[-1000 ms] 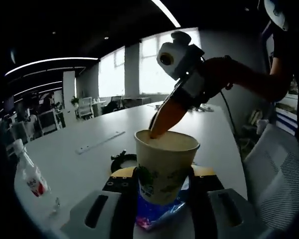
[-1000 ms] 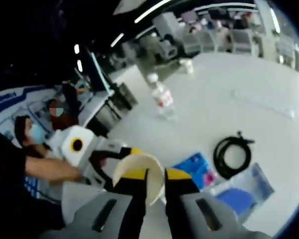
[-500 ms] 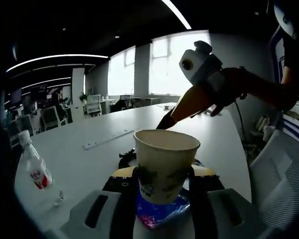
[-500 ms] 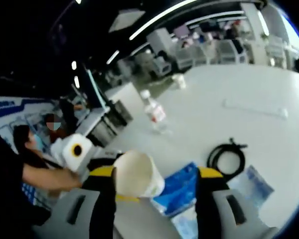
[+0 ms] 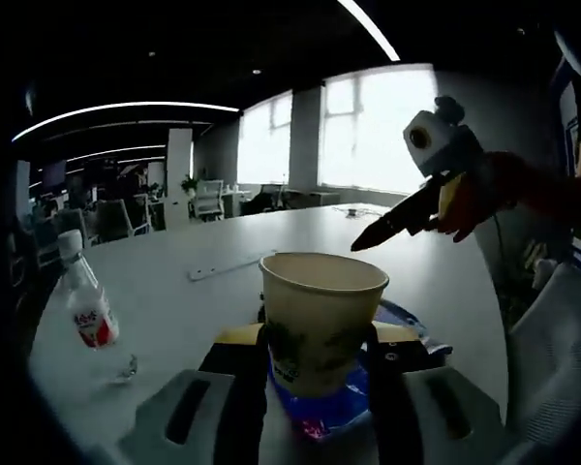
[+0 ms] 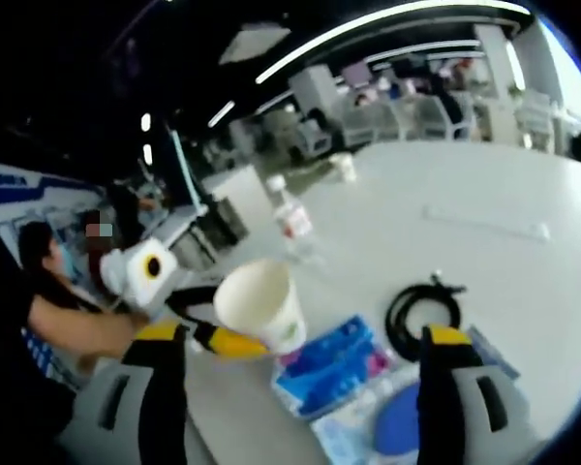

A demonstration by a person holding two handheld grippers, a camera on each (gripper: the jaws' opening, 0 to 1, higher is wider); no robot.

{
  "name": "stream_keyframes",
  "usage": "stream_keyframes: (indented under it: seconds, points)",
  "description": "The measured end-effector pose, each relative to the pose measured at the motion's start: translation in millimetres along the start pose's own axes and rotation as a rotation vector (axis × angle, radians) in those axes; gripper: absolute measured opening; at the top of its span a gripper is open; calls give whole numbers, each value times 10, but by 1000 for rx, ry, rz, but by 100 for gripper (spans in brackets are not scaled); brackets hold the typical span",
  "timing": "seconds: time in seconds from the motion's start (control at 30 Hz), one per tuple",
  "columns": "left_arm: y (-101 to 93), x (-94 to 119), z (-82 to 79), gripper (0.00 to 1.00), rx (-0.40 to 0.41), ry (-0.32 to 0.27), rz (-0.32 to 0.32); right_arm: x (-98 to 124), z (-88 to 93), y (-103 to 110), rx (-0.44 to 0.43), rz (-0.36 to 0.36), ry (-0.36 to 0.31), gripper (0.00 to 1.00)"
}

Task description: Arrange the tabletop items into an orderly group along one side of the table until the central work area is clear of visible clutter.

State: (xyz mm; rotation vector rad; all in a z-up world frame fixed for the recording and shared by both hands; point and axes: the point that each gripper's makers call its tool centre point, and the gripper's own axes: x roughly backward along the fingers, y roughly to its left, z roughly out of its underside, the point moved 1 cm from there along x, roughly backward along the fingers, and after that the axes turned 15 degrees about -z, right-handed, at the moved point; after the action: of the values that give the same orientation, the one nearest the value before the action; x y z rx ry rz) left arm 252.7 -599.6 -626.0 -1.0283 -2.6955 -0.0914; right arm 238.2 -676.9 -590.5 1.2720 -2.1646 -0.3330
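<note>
A paper cup (image 5: 323,315) with a green print stands upright between the jaws of my left gripper (image 5: 318,336), which is shut on its lower half. In the right gripper view the same cup (image 6: 259,304) is held from the left by the left gripper (image 6: 216,336). My right gripper (image 6: 303,335) stands wide open, its jaws apart from the cup and framing it and a blue tissue packet (image 6: 333,362). In the left gripper view the right gripper (image 5: 370,235) hovers beyond the cup, up and to the right. A blue packet (image 5: 331,408) lies under the cup.
On the white table (image 6: 523,281) lie a black cable coil (image 6: 421,311), a water bottle (image 6: 290,219), a white strip (image 6: 484,222), a small far cup (image 6: 344,165) and a second blue packet (image 6: 399,426). The bottle (image 5: 88,308) stands left of the cup. A person sits behind at left.
My right gripper has let go of the cup's rim, opened wide and drawn back. The cup stays in the left gripper.
</note>
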Motion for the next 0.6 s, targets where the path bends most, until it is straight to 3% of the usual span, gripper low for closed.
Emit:
stream_keyframes:
  seconds: [0.4,0.6]
  points:
    - [318,-138,-115,38,65,-57,-117,37,153,-70,42,13,-31,100]
    - [597,-203,-170,38,112,-95,-201,61,225,-87,79,12,-44,100]
